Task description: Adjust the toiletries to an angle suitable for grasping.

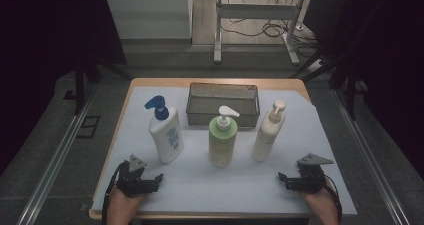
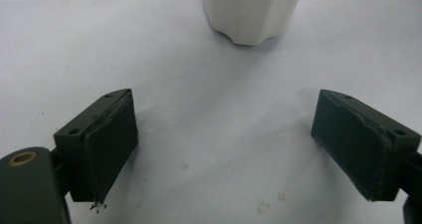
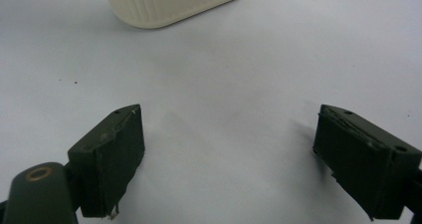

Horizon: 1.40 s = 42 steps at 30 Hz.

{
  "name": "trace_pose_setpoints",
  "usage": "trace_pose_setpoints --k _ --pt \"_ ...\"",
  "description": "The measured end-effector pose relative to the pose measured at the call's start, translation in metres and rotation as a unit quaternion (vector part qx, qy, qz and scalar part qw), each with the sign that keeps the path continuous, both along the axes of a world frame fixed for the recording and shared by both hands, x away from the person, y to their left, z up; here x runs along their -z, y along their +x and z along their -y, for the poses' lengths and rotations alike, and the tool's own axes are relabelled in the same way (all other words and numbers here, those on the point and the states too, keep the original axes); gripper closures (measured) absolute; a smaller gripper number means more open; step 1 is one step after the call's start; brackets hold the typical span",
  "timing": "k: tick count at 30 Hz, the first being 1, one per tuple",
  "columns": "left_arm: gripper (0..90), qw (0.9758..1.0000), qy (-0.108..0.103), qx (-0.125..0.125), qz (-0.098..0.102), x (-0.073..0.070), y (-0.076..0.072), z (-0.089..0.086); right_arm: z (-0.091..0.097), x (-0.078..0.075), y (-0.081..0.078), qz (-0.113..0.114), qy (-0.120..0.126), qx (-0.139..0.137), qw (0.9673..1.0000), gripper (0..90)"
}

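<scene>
resting low on the white sheet [image 1: 210,185] at the near edge of the table [image 1: 215,81], one at each side: left gripper [image 1: 159,177] at the left corner, right gripper [image 1: 281,177] at the right corner, both well apart. jaws of the left spread wide in the left gripper view, nothing between them, only bare sheet with a few faint specks. jaws of the right likewise spread wide in the right gripper view, clasping nothing. stood upright in a row across the middle of the sheet, beyond both grippers: white bottle with blue pump [image 1: 166,131] at left, green bottle with white pump [image 1: 223,137] in the centre, cream bottle [image 1: 268,132] at right, each apart from its neighbour. sat behind them, toward the far edge: dark wire mesh basket [image 1: 223,88], just behind the green bottle's pump. seen ahead of the left jaws, a pale bottle base [image 2: 252,12]; ahead of the right jaws, a ribbed cream base [image 3: 171,2]. which bottle each base belonged to, not certain.
</scene>
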<state>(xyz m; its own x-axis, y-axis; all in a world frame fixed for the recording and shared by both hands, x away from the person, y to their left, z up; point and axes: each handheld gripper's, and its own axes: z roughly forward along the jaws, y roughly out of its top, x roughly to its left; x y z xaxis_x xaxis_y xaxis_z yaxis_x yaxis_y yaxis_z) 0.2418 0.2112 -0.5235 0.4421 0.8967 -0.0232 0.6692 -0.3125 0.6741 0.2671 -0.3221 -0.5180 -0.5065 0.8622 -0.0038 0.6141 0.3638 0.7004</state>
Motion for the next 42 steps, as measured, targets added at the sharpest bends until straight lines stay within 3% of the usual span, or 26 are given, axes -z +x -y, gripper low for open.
trace_pose_setpoints --k 36,42 --pt "10.6 1.0 -0.003 0.0 0.001 0.0005 -0.0002 -0.0003 0.0016 -0.0029 0.0004 -0.007 0.0 -0.001 1.0 15.9" --pt "10.7 1.0 -0.002 -0.001 0.001 0.0005 -0.0002 -0.0003 0.0013 -0.005 -0.0003 -0.01 0.014 -0.003 0.9998 16.7"
